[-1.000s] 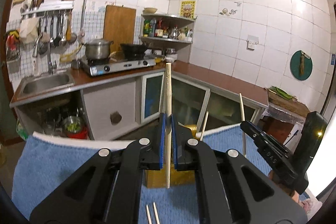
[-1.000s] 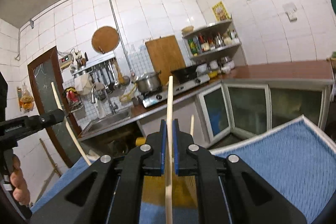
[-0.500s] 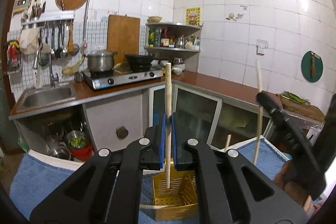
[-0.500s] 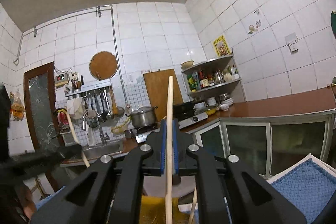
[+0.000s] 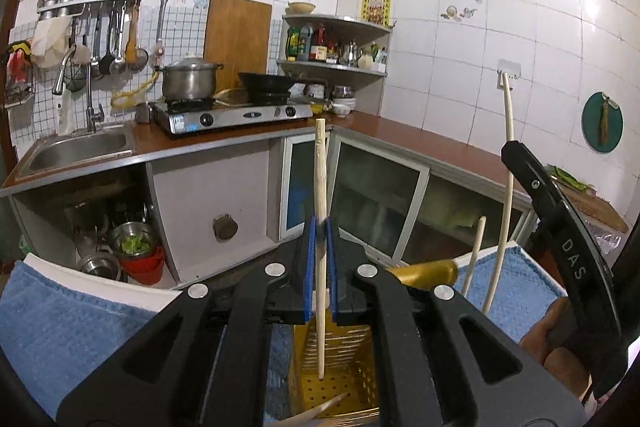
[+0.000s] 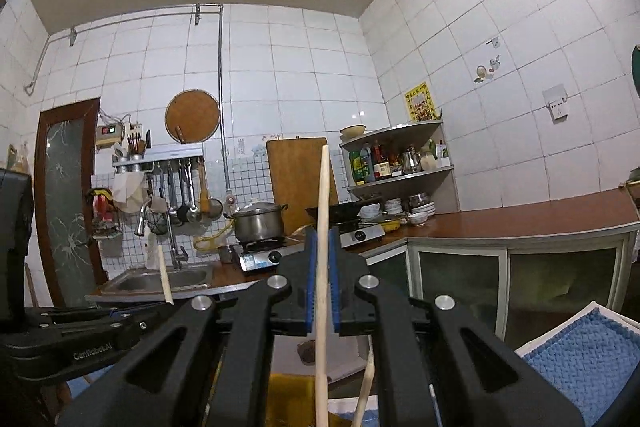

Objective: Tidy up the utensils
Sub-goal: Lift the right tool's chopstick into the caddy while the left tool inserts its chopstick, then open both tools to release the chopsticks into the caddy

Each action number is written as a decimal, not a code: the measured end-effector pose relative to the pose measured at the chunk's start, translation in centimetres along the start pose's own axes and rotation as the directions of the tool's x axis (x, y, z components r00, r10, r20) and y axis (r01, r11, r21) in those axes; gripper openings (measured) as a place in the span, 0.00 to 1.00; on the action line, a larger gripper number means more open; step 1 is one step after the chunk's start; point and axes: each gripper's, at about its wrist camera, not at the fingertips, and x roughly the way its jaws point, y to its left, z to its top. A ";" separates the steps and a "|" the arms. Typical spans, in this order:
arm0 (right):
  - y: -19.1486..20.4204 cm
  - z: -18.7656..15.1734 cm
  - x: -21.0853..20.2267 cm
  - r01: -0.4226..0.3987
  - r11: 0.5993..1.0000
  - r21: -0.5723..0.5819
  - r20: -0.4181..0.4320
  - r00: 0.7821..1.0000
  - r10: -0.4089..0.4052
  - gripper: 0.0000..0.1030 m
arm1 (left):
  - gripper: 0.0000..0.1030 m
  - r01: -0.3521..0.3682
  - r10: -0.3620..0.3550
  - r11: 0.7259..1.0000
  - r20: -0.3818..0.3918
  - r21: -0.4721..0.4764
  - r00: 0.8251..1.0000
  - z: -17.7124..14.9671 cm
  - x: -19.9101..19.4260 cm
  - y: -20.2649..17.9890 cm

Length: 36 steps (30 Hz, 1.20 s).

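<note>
**Two grippers, one chopstick each, over a yellow utensil basket**

From the left wrist camera, I saw my left gripper [image 5: 320,263] clamped tight on a pale wooden chopstick [image 5: 320,187]. Its blue pads [image 5: 308,267] pressed the stick from both sides, and the stick stood nearly upright. The lower end of that chopstick hung inside a yellow perforated basket [image 5: 352,379], just above its holed floor; I could not tell whether it touched. The basket sat on a blue towel [image 5: 72,331] spread over a white-edged surface. Another stick [image 5: 474,251] leaned in the basket's far corner, and the tip of one more lay at the bottom of the basket.

At the right edge of that view, my right gripper [image 5: 516,155] appeared from the side, pinching a second long chopstick [image 5: 508,155] that rose well above it. A hand [image 5: 556,339] gripped its handle.

From the right wrist camera, the right gripper [image 6: 322,283] was closed firmly on its chopstick [image 6: 323,211], which pointed straight up. Below it I made out the yellow basket [image 6: 288,399] and a leaning stick [image 6: 366,391]. The left gripper [image 6: 140,313] showed at the left, its own chopstick [image 6: 163,277] poking up above it.

Behind stood a tiled kitchen with a sink [image 5: 80,147], a gas stove [image 5: 232,113] and a steel pot [image 5: 188,79].
</note>
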 end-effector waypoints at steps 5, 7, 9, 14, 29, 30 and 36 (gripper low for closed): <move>0.2 -1.7 -0.2 0.010 0.999 -0.054 0.001 1.000 -0.010 0.06 | 0.04 -0.005 0.005 1.000 -0.022 0.001 1.000 -1.0 1.0 0.3; 0.0 -2.3 -0.3 0.009 0.998 -0.059 -0.014 1.000 -0.010 0.06 | 0.04 -0.013 0.014 1.000 -0.029 0.012 0.999 -1.4 1.2 0.2; 0.0 -2.9 -0.4 0.011 0.997 -0.077 -0.033 0.999 -0.013 0.06 | 0.04 -0.018 0.019 1.000 -0.040 0.018 0.999 -1.9 1.3 0.1; -0.8 -3.9 -1.5 0.007 0.996 -0.085 -0.110 0.994 -0.016 0.06 | 0.04 -0.026 0.028 0.999 -0.060 0.021 0.998 -2.2 0.9 0.1; -2.7 -1.7 -4.2 -0.016 0.999 -0.038 -0.421 0.907 -0.002 0.48 | 0.65 -0.088 0.092 0.995 -0.083 0.046 0.992 -0.7 -7.0 -0.1; -2.8 -1.4 -4.9 -0.017 0.999 -0.041 -0.429 0.903 -0.002 0.48 | 0.66 -0.090 0.094 0.995 -0.099 0.044 0.991 -0.9 -7.8 0.0; -3.8 -1.2 -9.0 -0.033 0.999 -0.027 -0.539 0.842 0.013 0.49 | 0.91 -0.097 0.097 0.995 -0.156 0.007 0.983 -3.1 -11.6 1.1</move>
